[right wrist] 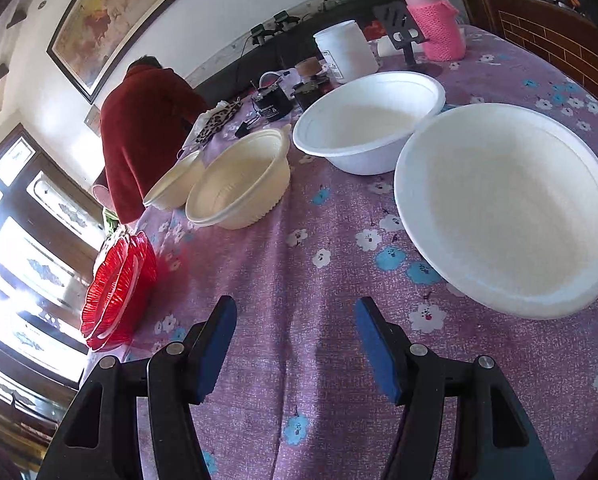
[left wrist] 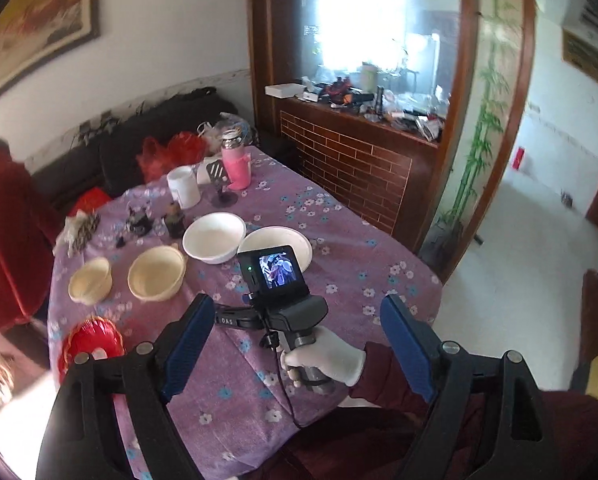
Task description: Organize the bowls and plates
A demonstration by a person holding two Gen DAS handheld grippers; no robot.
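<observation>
Blue-padded fingers on both tools, nothing between either pair. Left gripper [left wrist: 295, 344]: jaws spread wide, empty, held above the near edge of the table [left wrist: 339, 216]. Through its gap you see the right tool from behind: a white-gloved hand [left wrist: 327, 354] on the handle, its small screen lit, cable hanging down.

Right gripper [right wrist: 295, 340]: jaws apart, empty, hanging over bare purple floral tablecloth [right wrist: 299, 272], touching none of the bowls.

Task items, right wrist view:
- large white bowl [right wrist: 507, 208], nearest, just right of and ahead of the right tool, upright.
- second white bowl [right wrist: 369, 120] behind it and to the left, rims just beside each other; contact unclear.
- cream ribbed bowl [right wrist: 239, 180] further left, upright.
- smaller cream bowl [right wrist: 175, 182] just beside that one, towards the table edge.
- red scalloped plates [right wrist: 119, 288], a stack of at least two, at the left table edge, well apart from the bowls.

Clutter at the far end: white mug [right wrist: 347, 54], pink-sleeved flask [right wrist: 435, 20], a phone stand [right wrist: 403, 28] between them, small dark jars, a leopard-print cloth.

A person in a red top [right wrist: 147, 140] stands at the far left side of the table, back turned. Large framed painting [right wrist: 119, 12] on the wall above.
</observation>
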